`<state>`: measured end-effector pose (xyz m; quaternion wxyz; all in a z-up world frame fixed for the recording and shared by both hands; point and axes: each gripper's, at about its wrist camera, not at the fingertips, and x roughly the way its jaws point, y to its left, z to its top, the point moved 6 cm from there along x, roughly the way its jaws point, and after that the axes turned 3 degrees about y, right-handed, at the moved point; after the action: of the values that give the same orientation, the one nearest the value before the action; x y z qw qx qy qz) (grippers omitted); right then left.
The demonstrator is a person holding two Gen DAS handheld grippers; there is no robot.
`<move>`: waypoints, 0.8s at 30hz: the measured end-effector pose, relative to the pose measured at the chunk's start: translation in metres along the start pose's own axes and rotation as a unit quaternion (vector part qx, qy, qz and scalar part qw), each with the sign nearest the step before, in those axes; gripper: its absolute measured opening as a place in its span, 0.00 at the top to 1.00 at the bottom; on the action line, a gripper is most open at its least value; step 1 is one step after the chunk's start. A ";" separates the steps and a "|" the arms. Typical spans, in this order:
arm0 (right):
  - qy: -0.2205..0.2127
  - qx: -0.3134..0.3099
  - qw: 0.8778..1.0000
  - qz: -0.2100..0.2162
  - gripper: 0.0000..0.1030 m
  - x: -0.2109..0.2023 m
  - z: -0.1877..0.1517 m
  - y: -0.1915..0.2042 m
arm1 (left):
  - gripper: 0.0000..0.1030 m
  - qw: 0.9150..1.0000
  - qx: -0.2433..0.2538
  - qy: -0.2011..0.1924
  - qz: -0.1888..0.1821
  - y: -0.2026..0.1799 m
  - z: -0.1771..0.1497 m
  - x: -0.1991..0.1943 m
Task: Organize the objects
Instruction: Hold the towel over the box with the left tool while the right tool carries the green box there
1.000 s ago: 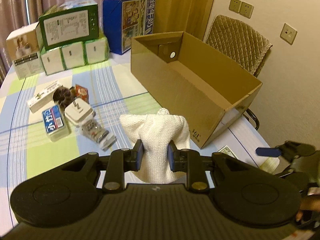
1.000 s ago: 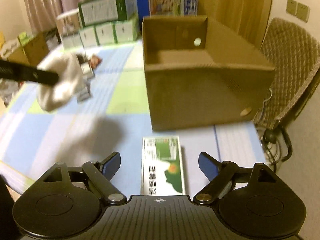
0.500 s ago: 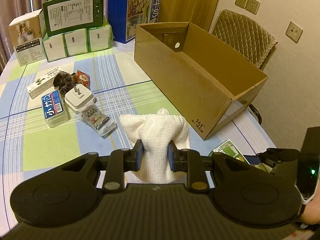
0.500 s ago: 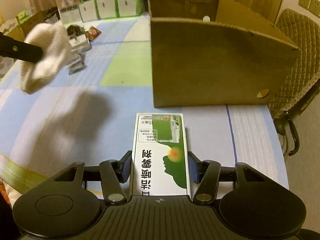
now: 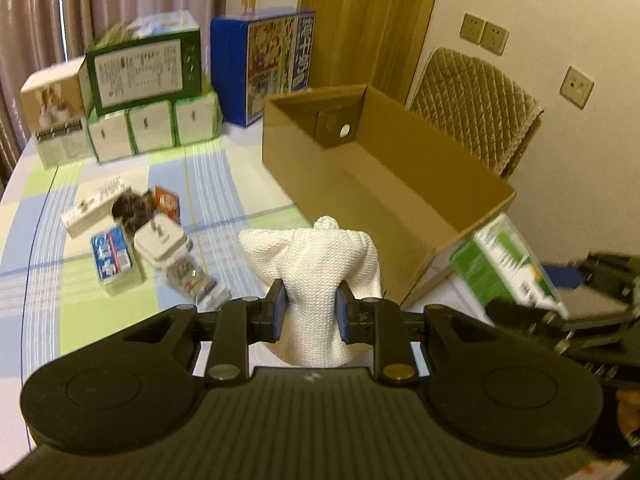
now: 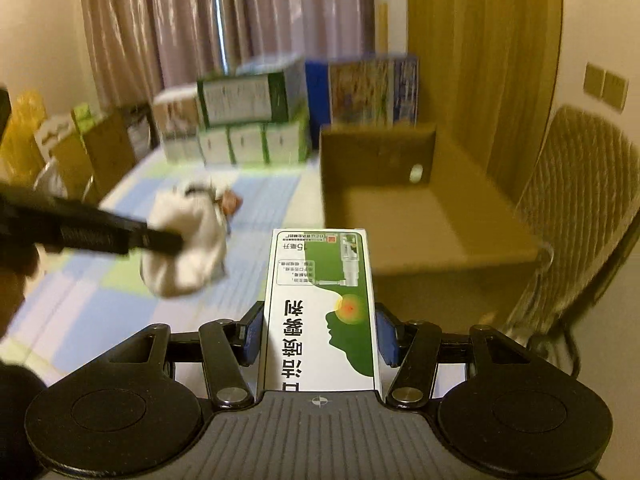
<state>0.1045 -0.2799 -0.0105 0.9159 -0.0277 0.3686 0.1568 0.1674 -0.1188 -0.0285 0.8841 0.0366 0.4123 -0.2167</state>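
above the counter (image 5: pixel 132 312) we hold a cloth (image 5: pixel 316 264) in the left gripper (image 5: pixel 311 312) and a carton (image 6: pixel 322 308) in the right gripper (image 6: pixel 320 332), jaws clamped; either may catch the box (image 5: pixel 360 184) rim and drop outside.

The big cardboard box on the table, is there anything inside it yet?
The cardboard box looks empty: bare floor and a round hole in its far wall show. The near wall hides the closest strip of floor, so something flat there could go unseen.

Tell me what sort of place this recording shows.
Probably a room in a home: a table with a checked cloth, a quilted chair, curtains and stacked retail boxes.
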 end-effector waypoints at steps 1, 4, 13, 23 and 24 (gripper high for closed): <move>-0.008 0.002 1.000 -0.001 0.49 -0.004 0.010 -0.004 | 0.80 1.000 0.002 -0.003 -0.001 -0.002 0.006 -0.001; -0.023 0.004 1.000 -0.012 0.49 -0.008 0.039 -0.021 | 0.80 1.000 0.011 -0.011 -0.008 -0.015 0.026 -0.001; -0.018 0.035 0.999 -0.030 0.49 0.030 0.093 -0.084 | 0.80 0.998 0.043 -0.016 -0.037 -0.060 0.081 0.033; -0.004 0.071 0.997 -0.034 0.49 0.073 0.102 -0.133 | 0.80 0.996 0.079 -0.005 -0.040 -0.086 0.112 0.085; -0.003 0.072 0.997 -0.035 0.49 0.076 0.102 -0.136 | 0.80 0.996 0.082 -0.004 -0.041 -0.087 0.113 0.089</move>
<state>0.2657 -0.3719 0.0028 0.9214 0.0262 0.3752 0.0978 0.2626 -0.2568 -0.0105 0.8703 0.0909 0.3905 -0.2861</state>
